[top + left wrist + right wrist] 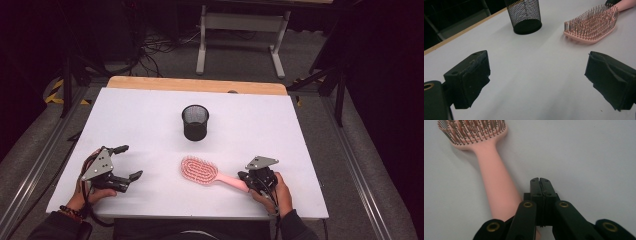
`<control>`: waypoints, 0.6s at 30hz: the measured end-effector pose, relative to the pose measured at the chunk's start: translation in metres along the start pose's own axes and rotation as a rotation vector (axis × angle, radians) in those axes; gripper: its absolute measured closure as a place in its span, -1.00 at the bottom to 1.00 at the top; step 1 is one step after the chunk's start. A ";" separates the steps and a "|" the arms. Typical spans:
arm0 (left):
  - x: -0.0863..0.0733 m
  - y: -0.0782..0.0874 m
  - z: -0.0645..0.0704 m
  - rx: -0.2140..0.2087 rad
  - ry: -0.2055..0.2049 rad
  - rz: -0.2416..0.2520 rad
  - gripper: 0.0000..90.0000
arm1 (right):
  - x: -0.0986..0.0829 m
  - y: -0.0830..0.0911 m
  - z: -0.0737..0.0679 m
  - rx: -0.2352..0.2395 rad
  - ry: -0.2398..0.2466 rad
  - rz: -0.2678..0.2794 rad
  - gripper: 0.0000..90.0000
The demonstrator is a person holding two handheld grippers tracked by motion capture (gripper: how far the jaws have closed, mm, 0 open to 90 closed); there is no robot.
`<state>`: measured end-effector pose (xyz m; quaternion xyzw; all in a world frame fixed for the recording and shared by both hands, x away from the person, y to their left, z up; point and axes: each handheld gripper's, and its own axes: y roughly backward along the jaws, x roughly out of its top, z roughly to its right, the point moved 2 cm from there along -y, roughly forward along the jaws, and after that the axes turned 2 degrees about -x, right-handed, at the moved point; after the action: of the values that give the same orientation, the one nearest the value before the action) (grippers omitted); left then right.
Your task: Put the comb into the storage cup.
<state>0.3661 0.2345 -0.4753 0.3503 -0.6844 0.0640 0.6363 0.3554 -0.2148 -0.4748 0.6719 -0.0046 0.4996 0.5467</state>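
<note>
Two grippers are seen in the high view over a white table (pixel 150 100). The left gripper (pixel 129 162) is held near the front-left edge with its jaws wide apart and nothing between them. The right gripper (pixel 243 177) is placed at the handle end of a pink hairbrush (pixel 207 173), which lies flat, bristles up, near the front edge, head pointing left. A black mesh cup (pixel 195 122) stands upright at mid-table, well apart from the brush. The step is judged to be the pickup of the brush by its handle, probably for placing in the cup. Open surface is left all round the cup; the front edge is close behind the brush.

Left gripper view: both pads are spread wide over bare table, with the cup (pixel 525 16) ahead and the brush head (pixel 591 27) to its right. Nothing is blocked on a path toward either one.

Right gripper view: the right gripper (pixel 540 181) is shown with jaws pressed together, and the brush handle (pixel 499 187) runs just beside them on the left, not between them. Whether the handle end is touched lower down cannot be told, as it is hidden under the gripper body. The next move is judged to call for the jaws to be parted, shifted over the handle and closed on it; then a lift and tilt upright for the cup.
</note>
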 end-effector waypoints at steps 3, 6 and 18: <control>0.000 -0.001 0.000 0.000 -0.004 -0.009 -0.85 | -0.001 0.001 -0.002 0.005 0.002 0.001 1.00; 0.000 -0.001 0.001 -0.005 -0.005 -0.011 -0.85 | -0.002 0.002 -0.004 0.010 0.006 0.000 1.00; -0.001 -0.002 0.002 -0.012 -0.010 -0.018 -0.84 | -0.002 0.003 -0.008 0.016 0.026 -0.005 1.00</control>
<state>0.3657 0.2322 -0.4770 0.3530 -0.6847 0.0522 0.6355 0.3476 -0.2108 -0.4748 0.6697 0.0081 0.5072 0.5424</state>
